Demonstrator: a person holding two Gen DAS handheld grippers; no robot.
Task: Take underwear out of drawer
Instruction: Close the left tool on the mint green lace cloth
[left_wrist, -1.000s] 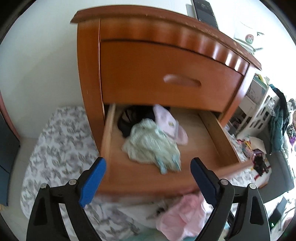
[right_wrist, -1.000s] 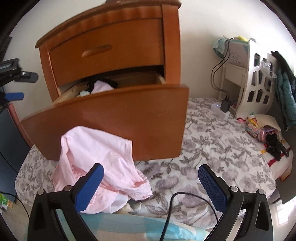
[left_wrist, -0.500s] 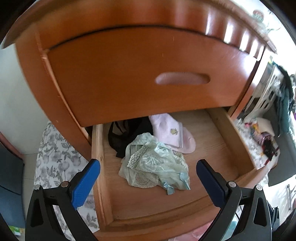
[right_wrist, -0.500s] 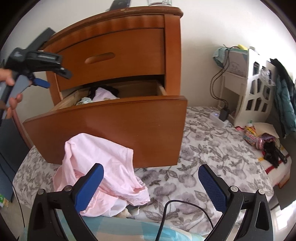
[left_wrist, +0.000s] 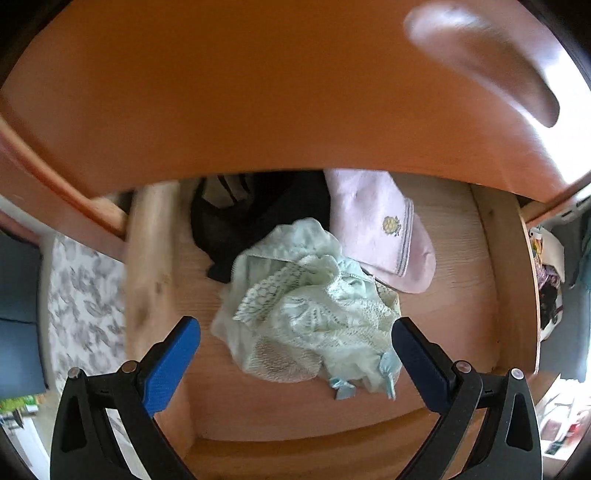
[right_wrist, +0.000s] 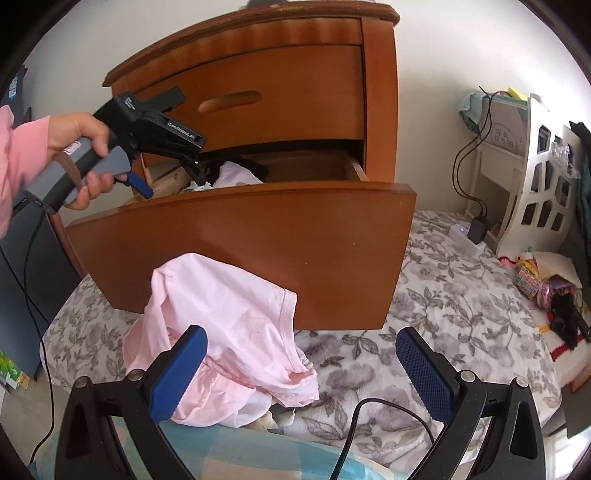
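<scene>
Through the left wrist camera, I see my left gripper (left_wrist: 295, 354) has dropped from in front of the nightstand to right over the open drawer (left_wrist: 506, 280), pointing steeply down; a second ago the whole cabinet was in view, now the upper drawer front (left_wrist: 258, 92) fills the top of the picture. Its jaws stand spread wide with nothing pressed between them, and the mint lace underwear (left_wrist: 310, 310) lies crumpled on the drawer floor between and just beyond the blue pads (left_wrist: 173, 365). A black garment (left_wrist: 236, 225) and a pale pink folded piece (left_wrist: 373, 225) sit behind it, touching it. Bare wood lies to the right of the pile; the left drawer wall is close to the left pad. Through the right wrist camera, little has changed for my right gripper (right_wrist: 301, 373): it hovers wide open and empty over the floral bedspread (right_wrist: 424, 314), with pink clothing (right_wrist: 229, 332) heaped by its left pad below the drawer front (right_wrist: 258, 254). My left hand (right_wrist: 79, 155) has come in over the drawer.
</scene>
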